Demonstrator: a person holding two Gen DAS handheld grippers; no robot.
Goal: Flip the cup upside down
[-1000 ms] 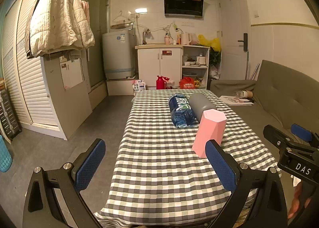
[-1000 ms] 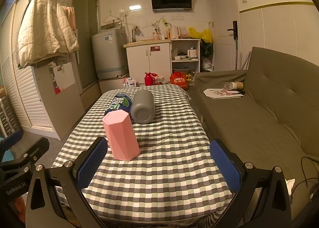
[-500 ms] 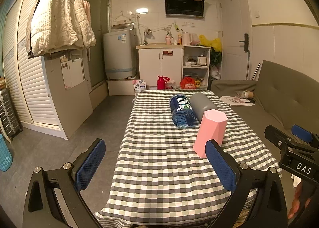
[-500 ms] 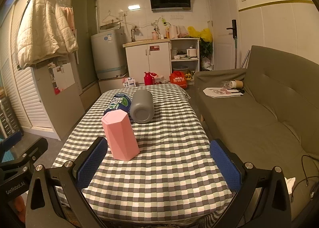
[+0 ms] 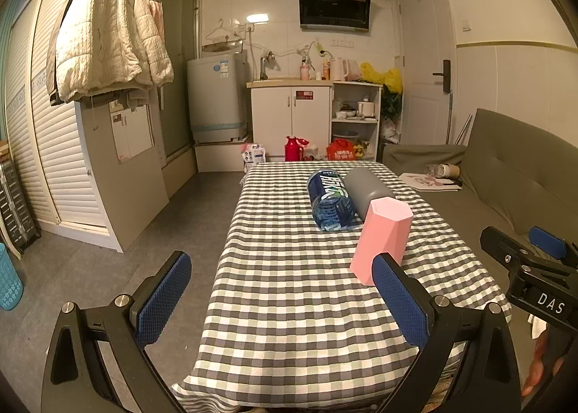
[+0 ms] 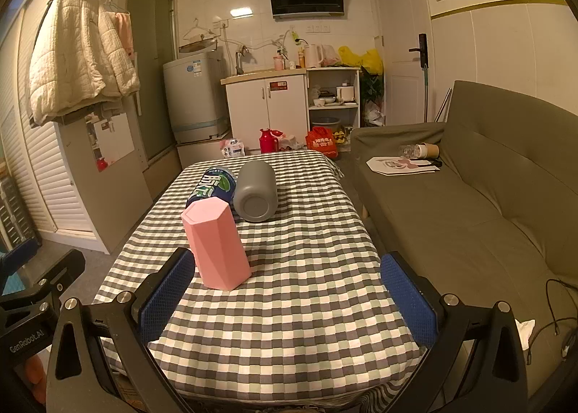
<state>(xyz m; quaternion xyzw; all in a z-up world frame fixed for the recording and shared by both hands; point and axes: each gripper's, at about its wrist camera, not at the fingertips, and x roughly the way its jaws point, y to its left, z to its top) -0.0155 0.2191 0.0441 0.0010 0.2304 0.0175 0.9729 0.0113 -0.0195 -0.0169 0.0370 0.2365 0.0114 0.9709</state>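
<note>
A pink faceted cup (image 5: pixel 383 236) stands on the checked tablecloth (image 5: pixel 289 286) with its closed end up; it also shows in the right wrist view (image 6: pixel 215 241). My left gripper (image 5: pixel 281 299) is open and empty near the table's front edge, its right finger just in front of the cup. My right gripper (image 6: pixel 285 299) is open and empty, the cup standing just beyond its left finger. The right gripper's body (image 5: pixel 534 279) shows at the right of the left wrist view.
A blue bottle (image 5: pixel 329 199) and a grey cup (image 5: pixel 368 190) lie on their sides behind the pink cup; both show in the right wrist view, bottle (image 6: pixel 213 187) and grey cup (image 6: pixel 255 196). A grey sofa (image 6: pixel 487 196) runs along the table's right side.
Both grippers have drifted very slightly; the cup and the other objects have not moved.
</note>
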